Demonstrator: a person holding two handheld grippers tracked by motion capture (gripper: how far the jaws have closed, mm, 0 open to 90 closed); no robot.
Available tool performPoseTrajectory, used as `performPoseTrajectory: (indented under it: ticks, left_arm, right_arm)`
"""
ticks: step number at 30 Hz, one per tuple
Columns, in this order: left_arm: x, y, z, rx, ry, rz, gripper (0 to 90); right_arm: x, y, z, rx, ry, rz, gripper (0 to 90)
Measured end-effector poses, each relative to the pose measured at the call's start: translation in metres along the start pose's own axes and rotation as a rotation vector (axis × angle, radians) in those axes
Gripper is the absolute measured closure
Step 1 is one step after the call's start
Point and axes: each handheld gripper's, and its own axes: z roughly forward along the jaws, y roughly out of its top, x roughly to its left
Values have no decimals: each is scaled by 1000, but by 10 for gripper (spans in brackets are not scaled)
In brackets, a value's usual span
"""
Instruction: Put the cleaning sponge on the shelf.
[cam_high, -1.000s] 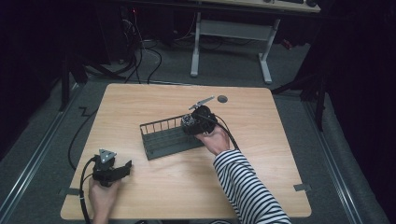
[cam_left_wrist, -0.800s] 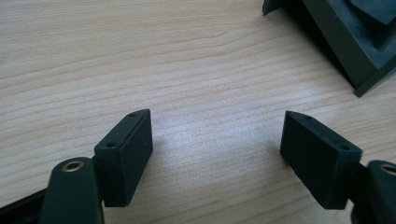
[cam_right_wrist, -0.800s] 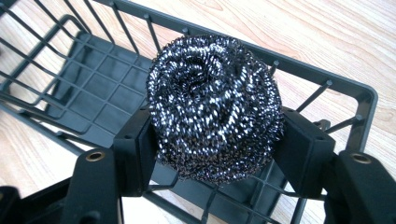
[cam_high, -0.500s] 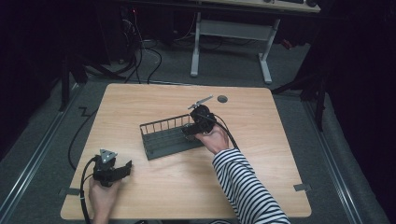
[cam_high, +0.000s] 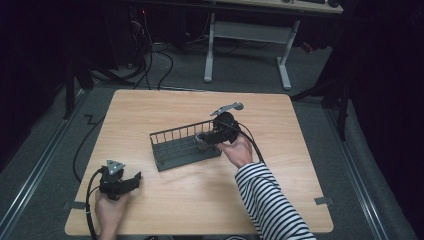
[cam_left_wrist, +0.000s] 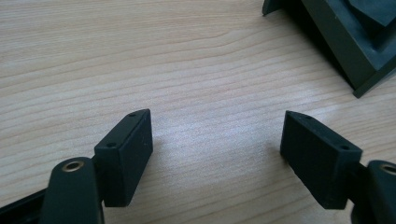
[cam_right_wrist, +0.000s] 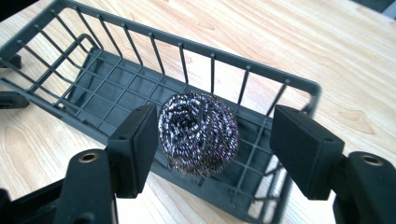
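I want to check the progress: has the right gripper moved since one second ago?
Yes. In the high view the right gripper has come a little nearer to the person and to the left, from the far right corner of the basket to above its inside.

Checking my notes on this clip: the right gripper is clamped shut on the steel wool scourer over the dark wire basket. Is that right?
Not quite. In the right gripper view the right gripper stands open: its jaws are spread wide, one beside the round steel wool scourer and the other well clear of it. The scourer is indeed over the dark wire basket.
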Motion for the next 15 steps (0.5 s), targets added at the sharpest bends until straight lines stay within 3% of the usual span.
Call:
performPoseTrajectory:
  ticks: [8,10,15]
  left_arm:
    - [0,0,0,-1,-1,-1,258]
    - [0,0,0,0,-2,-1,258]
    - [0,0,0,0,-2,-1,258]
  right_arm:
    - [-8,-15,-23,-40,-17,22,358]
    - [-10,-21,-31,-41,-54,1,367]
    - [-14,-27,-44,-70,-59,11,376]
